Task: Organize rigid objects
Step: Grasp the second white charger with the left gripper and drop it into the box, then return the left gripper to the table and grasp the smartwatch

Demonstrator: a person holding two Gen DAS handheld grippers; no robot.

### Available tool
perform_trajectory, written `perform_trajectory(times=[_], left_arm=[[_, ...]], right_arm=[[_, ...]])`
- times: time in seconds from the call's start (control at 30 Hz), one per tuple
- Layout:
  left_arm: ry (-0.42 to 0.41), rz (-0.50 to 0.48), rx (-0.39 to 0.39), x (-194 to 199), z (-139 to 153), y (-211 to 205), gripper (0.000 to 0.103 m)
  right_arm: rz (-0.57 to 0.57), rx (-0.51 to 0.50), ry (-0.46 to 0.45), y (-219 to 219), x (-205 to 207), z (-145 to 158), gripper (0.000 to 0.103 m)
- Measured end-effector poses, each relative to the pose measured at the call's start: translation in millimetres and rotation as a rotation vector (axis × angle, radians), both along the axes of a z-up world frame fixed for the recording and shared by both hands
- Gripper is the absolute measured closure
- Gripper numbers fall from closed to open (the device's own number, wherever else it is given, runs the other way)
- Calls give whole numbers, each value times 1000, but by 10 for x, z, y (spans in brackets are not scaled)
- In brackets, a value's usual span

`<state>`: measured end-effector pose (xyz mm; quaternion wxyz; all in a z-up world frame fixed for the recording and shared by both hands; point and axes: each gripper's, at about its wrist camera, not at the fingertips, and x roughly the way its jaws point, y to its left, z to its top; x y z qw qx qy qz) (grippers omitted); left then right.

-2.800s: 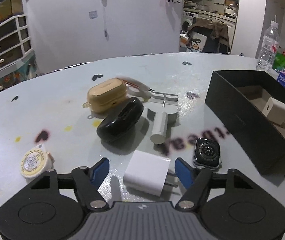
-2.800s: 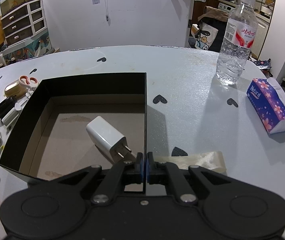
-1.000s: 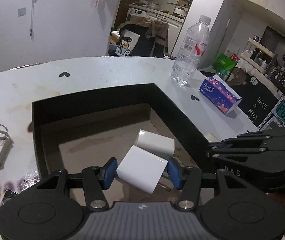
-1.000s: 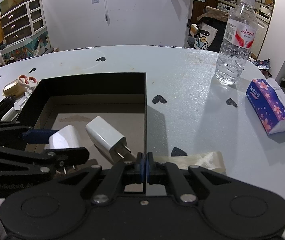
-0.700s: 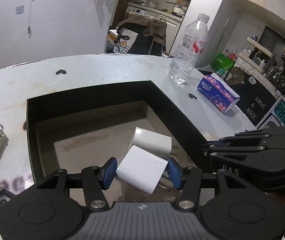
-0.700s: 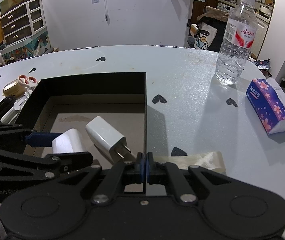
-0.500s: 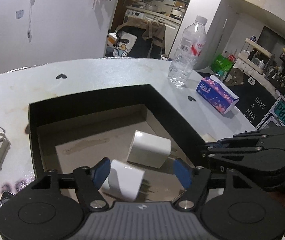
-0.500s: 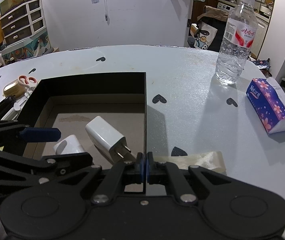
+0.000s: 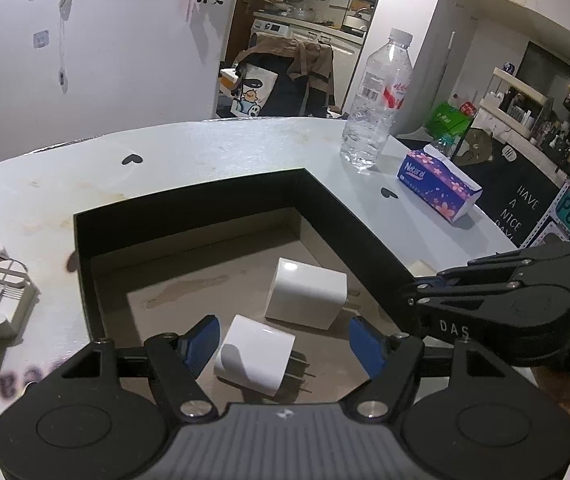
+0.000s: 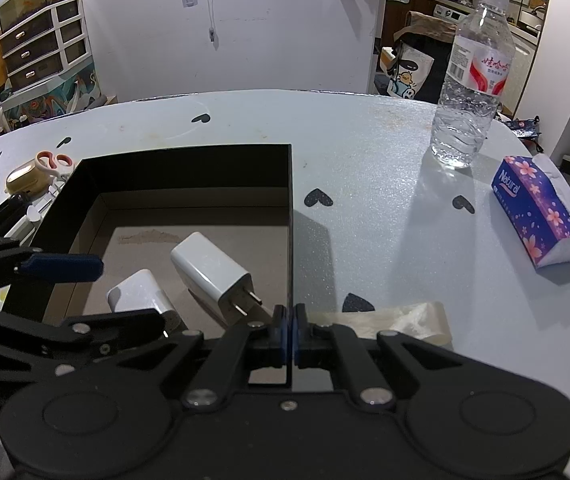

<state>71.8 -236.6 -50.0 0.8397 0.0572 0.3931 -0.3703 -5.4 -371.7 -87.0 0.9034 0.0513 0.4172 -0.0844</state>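
Observation:
A black open box (image 9: 189,204) (image 10: 189,164) sits on the pale table. Two white charger plugs lie on its brown floor: a small one (image 9: 255,354) (image 10: 141,294) near the front and a larger one (image 9: 305,294) (image 10: 213,268) beside it. My left gripper (image 9: 283,340) is open and empty, hovering just above the small plug. My right gripper (image 10: 287,330) is shut on the box's right wall (image 10: 290,220) at its near corner.
Left of the box lie scissors (image 10: 55,162), a gold case (image 10: 25,178), a black case (image 10: 3,216) and a white tool (image 9: 3,300). A water bottle (image 10: 471,80) and a tissue pack (image 10: 541,208) stand on the right. A clear wrapper (image 10: 401,316) lies by the right gripper.
My left gripper carried the small white plug from the table over the box, opened and dropped it onto the box floor. The right gripper has held the box wall throughout.

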Motion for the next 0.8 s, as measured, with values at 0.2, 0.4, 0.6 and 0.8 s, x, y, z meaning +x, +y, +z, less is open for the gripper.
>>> perform_trajectory(times=[0.2, 0.4, 0.6, 0.8], left_arm=[[-47, 16, 32, -70, 72, 106, 16], [-105, 35, 37, -158, 197, 324, 3], [-152, 103, 75, -191, 263, 635, 0], [-154, 202, 69, -140, 300, 1011, 0]], right_arm=[[-3, 1, 0, -2, -3, -6, 99], [-4, 2, -1, 0, -2, -7, 99], [-3, 5, 4, -3, -4, -8, 100], [-5, 5, 6, -3, -7, -26, 100]])
